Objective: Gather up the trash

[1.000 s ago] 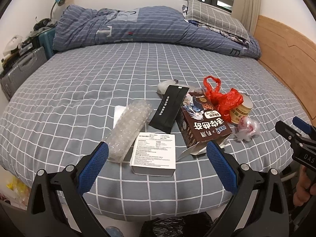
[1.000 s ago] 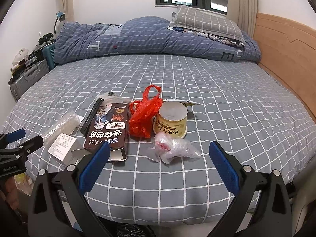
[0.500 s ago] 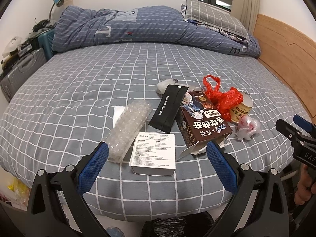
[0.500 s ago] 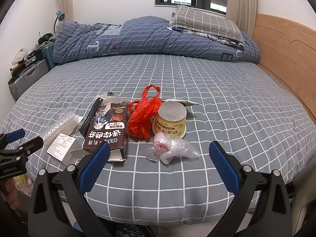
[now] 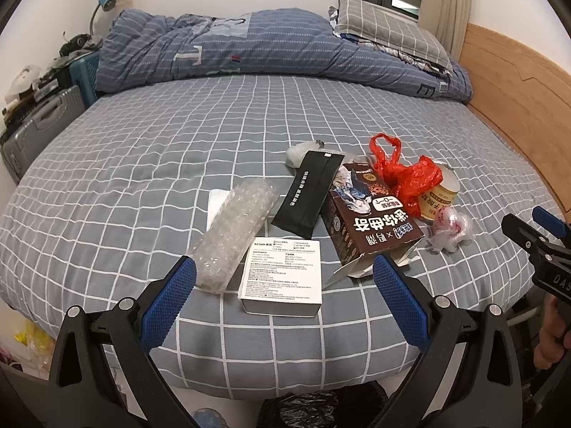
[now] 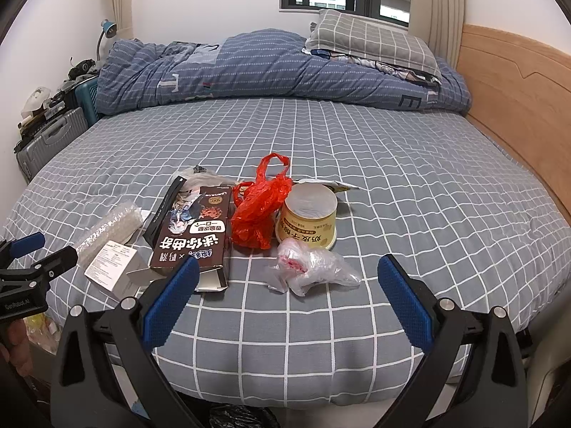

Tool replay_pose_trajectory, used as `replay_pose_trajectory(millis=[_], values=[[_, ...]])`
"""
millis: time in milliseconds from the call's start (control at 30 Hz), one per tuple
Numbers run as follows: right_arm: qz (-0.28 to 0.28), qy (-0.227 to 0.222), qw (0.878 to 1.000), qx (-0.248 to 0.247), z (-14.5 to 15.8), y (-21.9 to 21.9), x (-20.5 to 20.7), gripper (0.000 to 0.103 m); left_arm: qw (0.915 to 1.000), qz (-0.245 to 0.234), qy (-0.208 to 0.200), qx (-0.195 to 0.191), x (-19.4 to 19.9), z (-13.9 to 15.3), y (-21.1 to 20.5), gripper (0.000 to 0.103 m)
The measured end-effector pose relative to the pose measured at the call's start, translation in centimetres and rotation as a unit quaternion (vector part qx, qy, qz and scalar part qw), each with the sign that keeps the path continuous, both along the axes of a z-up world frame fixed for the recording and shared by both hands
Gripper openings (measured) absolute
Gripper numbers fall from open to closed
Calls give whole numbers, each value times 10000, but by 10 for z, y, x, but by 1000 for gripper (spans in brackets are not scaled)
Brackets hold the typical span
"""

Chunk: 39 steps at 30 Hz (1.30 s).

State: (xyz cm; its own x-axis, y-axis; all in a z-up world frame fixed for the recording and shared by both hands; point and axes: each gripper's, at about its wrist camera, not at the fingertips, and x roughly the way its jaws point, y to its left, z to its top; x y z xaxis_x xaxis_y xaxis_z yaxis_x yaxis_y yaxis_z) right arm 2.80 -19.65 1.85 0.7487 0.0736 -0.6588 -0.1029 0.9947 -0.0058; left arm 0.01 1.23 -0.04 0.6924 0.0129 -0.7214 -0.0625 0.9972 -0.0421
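Note:
Trash lies on the grey checked bed near its front edge. In the left wrist view: a white box point(image 5: 282, 274), bubble wrap point(image 5: 232, 233), a black packet point(image 5: 308, 190), a brown cookie box point(image 5: 371, 215), a red plastic bag point(image 5: 405, 174), a yellow tub point(image 5: 439, 196) and a crumpled clear wrapper point(image 5: 451, 228). My left gripper point(image 5: 283, 297) is open and empty, just short of the white box. My right gripper point(image 6: 285, 297) is open and empty, just before the clear wrapper point(image 6: 310, 265), with the brown box point(image 6: 194, 230), red bag point(image 6: 258, 203) and tub point(image 6: 308, 215) beyond.
A rolled blue duvet point(image 6: 249, 67) and a pillow point(image 6: 371, 41) lie at the far side. A wooden headboard point(image 6: 517, 100) runs along the right. Suitcases point(image 5: 39, 125) stand left of the bed. A black bag point(image 5: 303, 410) sits on the floor below the bed edge.
Both grippers have barely shifted; the trash has not moved.

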Motion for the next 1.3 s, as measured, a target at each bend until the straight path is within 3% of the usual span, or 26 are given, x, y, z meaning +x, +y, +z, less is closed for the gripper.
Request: replay_pose_trajectory(millis=[1000,1300], values=[[12,3,10000,-35,2,1,1,96,10000,-20,41,55,1,1,1,97],[103,75,9995,-282,-17,3,22,96,9996,147,225,18,20,-11,27,95]])
